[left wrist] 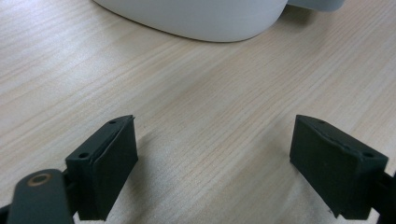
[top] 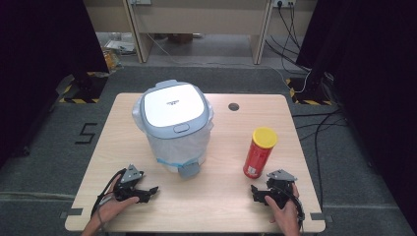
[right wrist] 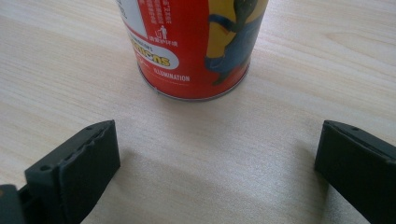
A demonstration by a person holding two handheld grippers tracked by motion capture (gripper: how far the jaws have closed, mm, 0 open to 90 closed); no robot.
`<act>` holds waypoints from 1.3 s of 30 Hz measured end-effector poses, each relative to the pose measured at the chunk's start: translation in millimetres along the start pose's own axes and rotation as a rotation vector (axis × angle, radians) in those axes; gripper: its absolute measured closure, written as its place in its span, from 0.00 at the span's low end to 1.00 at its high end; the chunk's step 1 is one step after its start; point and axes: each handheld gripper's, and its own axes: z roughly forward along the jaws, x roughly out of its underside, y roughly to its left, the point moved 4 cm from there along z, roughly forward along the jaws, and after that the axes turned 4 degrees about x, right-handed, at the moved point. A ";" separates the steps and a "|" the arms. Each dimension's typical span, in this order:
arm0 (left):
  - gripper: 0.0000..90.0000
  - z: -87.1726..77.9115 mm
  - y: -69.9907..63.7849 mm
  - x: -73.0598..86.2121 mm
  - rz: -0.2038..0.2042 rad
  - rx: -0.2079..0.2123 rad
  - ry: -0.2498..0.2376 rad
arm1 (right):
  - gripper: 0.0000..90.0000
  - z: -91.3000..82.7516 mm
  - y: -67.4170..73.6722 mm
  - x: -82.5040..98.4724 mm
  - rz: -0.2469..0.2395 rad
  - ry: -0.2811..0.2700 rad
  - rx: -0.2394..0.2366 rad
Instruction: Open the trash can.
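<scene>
Your right gripper (top: 259,192) rests on the table (top: 221,196) with its jaws spread wide and empty, the upright red can (top: 259,153) with the yellow lid standing just ahead of it, untouched. Your left gripper (top: 147,192) lies near the front left edge, jaws likewise apart and empty, near the white bin (top: 174,125).

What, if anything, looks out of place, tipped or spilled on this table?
Nothing stands out. The bin stands upright with its lid shut and liner in place, the red can is upright with its yellow cap on, and both grippers, left and right, rest open on the table.
</scene>
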 end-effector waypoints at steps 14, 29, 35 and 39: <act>0.19 7.8 -20.9 -15.7 0.043 0.084 -0.057 | 0.00 0.0 -0.2 0.0 0.000 0.000 -0.001; 0.19 25.5 -67.5 -49.2 0.136 0.209 -0.091 | 0.00 0.0 -0.7 0.0 -0.002 0.000 -0.003; 0.19 33.1 -82.9 -67.2 0.144 0.267 -0.118 | 0.00 -0.1 -0.6 0.0 0.000 0.001 -0.004; 0.19 37.5 -88.5 -77.5 0.159 0.276 -0.131 | 0.00 -0.1 -0.7 0.1 0.000 0.002 -0.003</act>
